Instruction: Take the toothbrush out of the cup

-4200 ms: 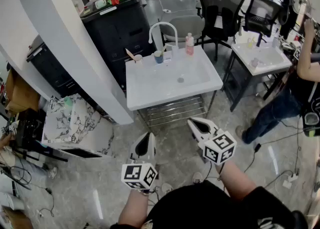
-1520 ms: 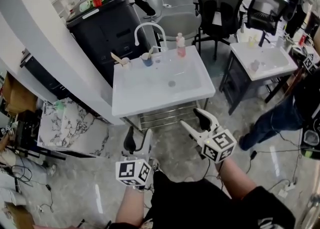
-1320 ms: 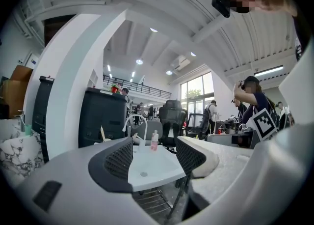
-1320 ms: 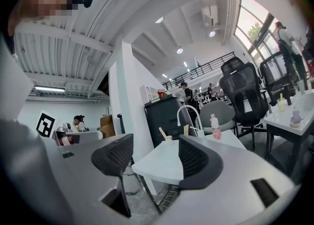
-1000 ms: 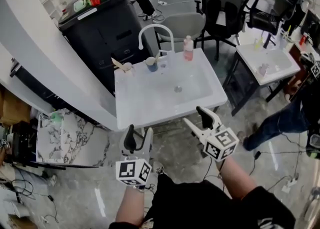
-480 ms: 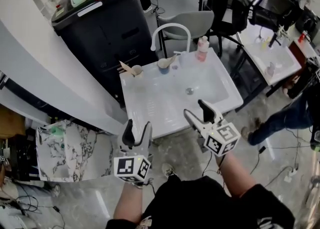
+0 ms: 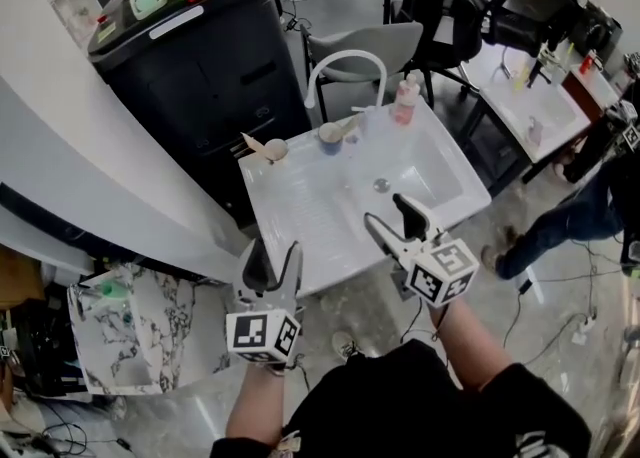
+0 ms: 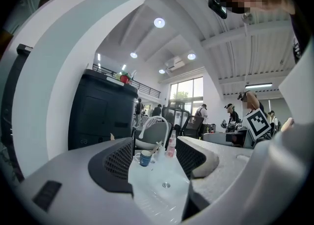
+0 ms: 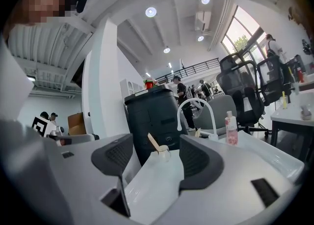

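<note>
A white sink (image 7: 310,216) carries a blue cup (image 7: 329,136) at its back edge, and a pale toothbrush (image 7: 347,127) leans out of it to the right. Left of it a small white cup (image 7: 275,150) holds a beige stick (image 7: 253,143). My left gripper (image 7: 270,258) is open and empty at the sink's front left edge. My right gripper (image 7: 388,216) is open and empty over the front of the basin. The left gripper view frames the blue cup (image 8: 144,158) and toothbrush (image 8: 156,148) far off between the jaws. The right gripper view frames the white cup (image 9: 163,153).
A white curved faucet (image 7: 345,68) and a pink bottle (image 7: 405,101) stand at the sink's back. A black cabinet (image 7: 190,56) is behind left, with office chairs (image 7: 450,6) behind. A second sink (image 7: 530,96) and a person (image 7: 590,206) are at the right.
The sink has come nearer in the head view. Both grippers have advanced from over the floor to its front edge. Both stayed open and empty.
</note>
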Available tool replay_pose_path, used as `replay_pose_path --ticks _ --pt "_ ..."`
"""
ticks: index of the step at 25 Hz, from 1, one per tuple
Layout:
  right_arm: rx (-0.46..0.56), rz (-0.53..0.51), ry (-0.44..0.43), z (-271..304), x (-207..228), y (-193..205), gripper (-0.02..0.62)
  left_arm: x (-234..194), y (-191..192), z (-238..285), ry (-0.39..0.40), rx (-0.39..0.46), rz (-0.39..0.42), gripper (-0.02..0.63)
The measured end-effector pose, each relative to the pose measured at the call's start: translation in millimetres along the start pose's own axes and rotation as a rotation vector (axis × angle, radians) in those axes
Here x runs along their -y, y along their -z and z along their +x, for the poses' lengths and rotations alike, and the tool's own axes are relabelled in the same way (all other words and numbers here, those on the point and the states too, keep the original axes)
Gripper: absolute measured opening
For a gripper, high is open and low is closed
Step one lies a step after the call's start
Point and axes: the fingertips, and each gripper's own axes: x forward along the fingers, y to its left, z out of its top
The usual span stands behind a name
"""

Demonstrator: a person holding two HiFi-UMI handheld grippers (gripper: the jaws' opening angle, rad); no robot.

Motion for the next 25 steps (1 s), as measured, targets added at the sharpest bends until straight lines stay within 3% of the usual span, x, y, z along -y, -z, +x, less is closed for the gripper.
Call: replay_pose_path --ticks 16,25 --pt "-0.011 0.002 -0.02 23 -1 -1 0.288 -8 -1 7 -0.004 0.024 -0.018 0.259" --pt "-0.03 0.017 -0.069 42 39 -8 0.284 11 -4 31 -0.055 0.038 -0.014 0.259"
